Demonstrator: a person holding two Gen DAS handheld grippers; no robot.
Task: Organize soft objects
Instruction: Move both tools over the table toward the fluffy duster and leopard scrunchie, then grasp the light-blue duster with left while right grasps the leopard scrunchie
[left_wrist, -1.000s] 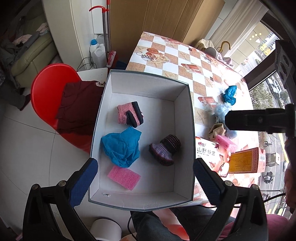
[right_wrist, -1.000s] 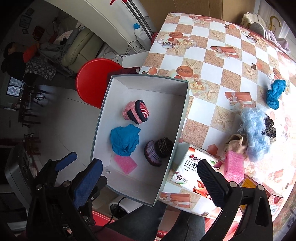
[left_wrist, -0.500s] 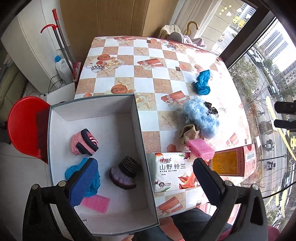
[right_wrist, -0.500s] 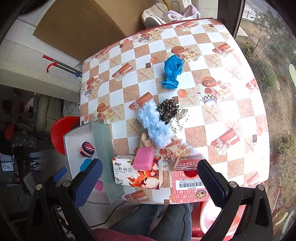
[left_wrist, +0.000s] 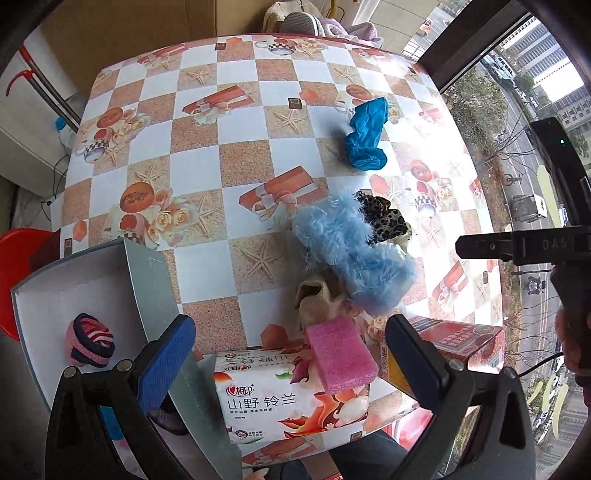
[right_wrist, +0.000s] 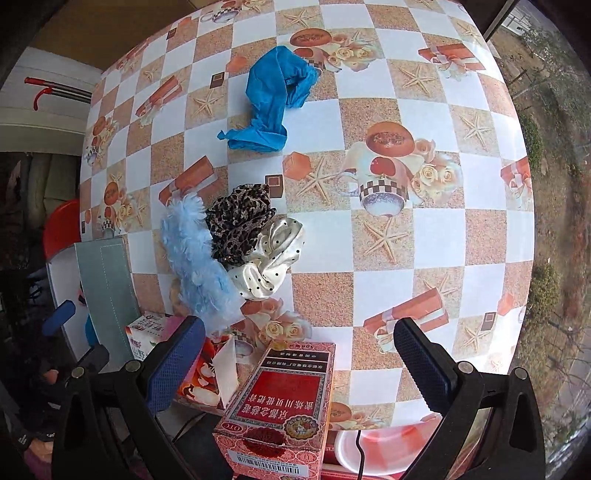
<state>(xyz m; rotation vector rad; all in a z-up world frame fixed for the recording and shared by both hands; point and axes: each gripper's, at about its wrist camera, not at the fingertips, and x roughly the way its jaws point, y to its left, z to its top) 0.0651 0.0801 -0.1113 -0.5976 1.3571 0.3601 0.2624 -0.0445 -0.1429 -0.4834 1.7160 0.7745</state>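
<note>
over the table (left_wrist: 207, 173) now, not the box (left_wrist: 147, 280), we are holding our left gripper (left_wrist: 291, 358) and right gripper (right_wrist: 299, 365) wide open and empty. next soft things, pink sponge (left_wrist: 340, 358) and fluffy blue thing (left_wrist: 351, 247), are waiting beside it.

We have swung both open grippers, left gripper (left_wrist: 290, 363) and right gripper (right_wrist: 299, 363), from the white open-topped box (left_wrist: 92, 280) toward the fluffy light-blue fabric piece (left_wrist: 351, 254).

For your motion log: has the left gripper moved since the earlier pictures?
Yes. The left gripper swung rightward, off the box and over the table, jaws open.
</note>
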